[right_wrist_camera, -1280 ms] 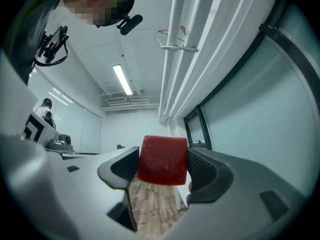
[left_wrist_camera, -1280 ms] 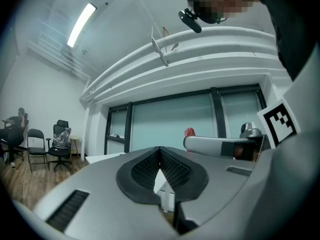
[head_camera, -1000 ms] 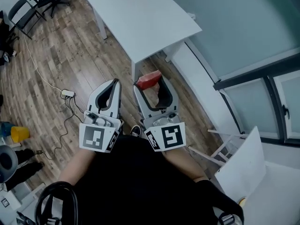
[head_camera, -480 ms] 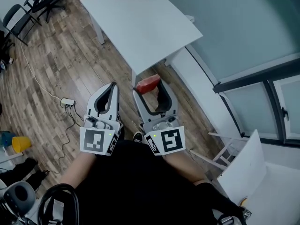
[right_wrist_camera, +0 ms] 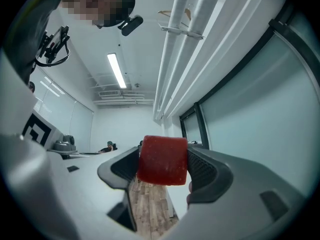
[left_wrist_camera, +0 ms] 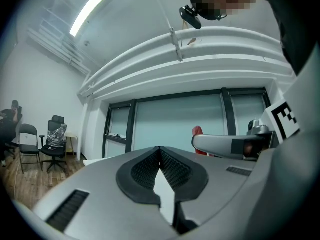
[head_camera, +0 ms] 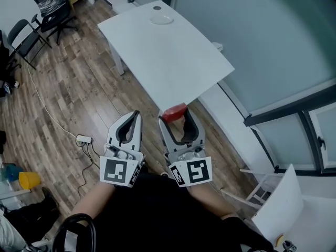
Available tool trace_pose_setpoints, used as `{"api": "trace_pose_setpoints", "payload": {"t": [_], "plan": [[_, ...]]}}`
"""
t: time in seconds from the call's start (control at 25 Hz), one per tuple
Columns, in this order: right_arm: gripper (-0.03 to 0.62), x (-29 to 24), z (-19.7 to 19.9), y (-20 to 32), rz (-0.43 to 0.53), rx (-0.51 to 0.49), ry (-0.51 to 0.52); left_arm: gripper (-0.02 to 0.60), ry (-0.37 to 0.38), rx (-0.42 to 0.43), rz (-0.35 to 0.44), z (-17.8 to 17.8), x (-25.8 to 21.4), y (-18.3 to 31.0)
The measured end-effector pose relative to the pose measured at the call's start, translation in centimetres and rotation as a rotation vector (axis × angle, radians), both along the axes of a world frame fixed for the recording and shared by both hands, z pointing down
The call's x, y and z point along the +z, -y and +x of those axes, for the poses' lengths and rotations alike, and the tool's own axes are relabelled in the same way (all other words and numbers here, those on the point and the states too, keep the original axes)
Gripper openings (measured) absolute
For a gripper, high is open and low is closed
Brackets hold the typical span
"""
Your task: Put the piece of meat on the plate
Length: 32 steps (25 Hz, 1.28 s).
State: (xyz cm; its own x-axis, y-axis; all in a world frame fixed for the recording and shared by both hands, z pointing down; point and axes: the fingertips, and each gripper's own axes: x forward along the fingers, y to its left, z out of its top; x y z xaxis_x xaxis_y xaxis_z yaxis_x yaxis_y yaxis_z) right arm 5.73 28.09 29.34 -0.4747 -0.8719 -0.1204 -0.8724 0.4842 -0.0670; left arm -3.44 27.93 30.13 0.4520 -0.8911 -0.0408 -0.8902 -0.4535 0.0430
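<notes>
A red piece of meat (head_camera: 174, 112) sits clamped between the jaws of my right gripper (head_camera: 175, 115), just off the near corner of the white table (head_camera: 173, 62). In the right gripper view the meat (right_wrist_camera: 162, 160) fills the gap between both pads. A pale plate (head_camera: 161, 19) lies at the table's far end, well away from both grippers. My left gripper (head_camera: 135, 114) hovers over the wood floor beside the right one, its jaws shut with nothing between them (left_wrist_camera: 160, 150).
A small dark object (head_camera: 157, 8) lies beyond the plate. Black chairs (head_camera: 50, 14) stand at the far left. A cable and power strip (head_camera: 84, 139) lie on the floor, with a yellow cup (head_camera: 29, 180) at the left. A glass wall and low ledge (head_camera: 236, 125) run along the right.
The table has drawn closer to the grippers and its far end with the plate has come fully into view. The right gripper still holds the meat; the left stays shut.
</notes>
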Motion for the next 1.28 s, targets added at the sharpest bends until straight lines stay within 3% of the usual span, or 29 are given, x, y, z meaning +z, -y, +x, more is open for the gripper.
{"api": "trace_pose_setpoints", "payload": {"t": [0.56,1.28], "plan": [[0.298,-0.6,-5.2,4.1,0.014,0.057,-0.029,0.0,-0.007,0.017,0.051,-5.6,-1.7,4.3],[0.299,-0.1,-6.3,6.0,-0.007,0.048,-0.03,0.0,-0.006,-0.008,0.015,-7.5,-0.6,5.4]]}}
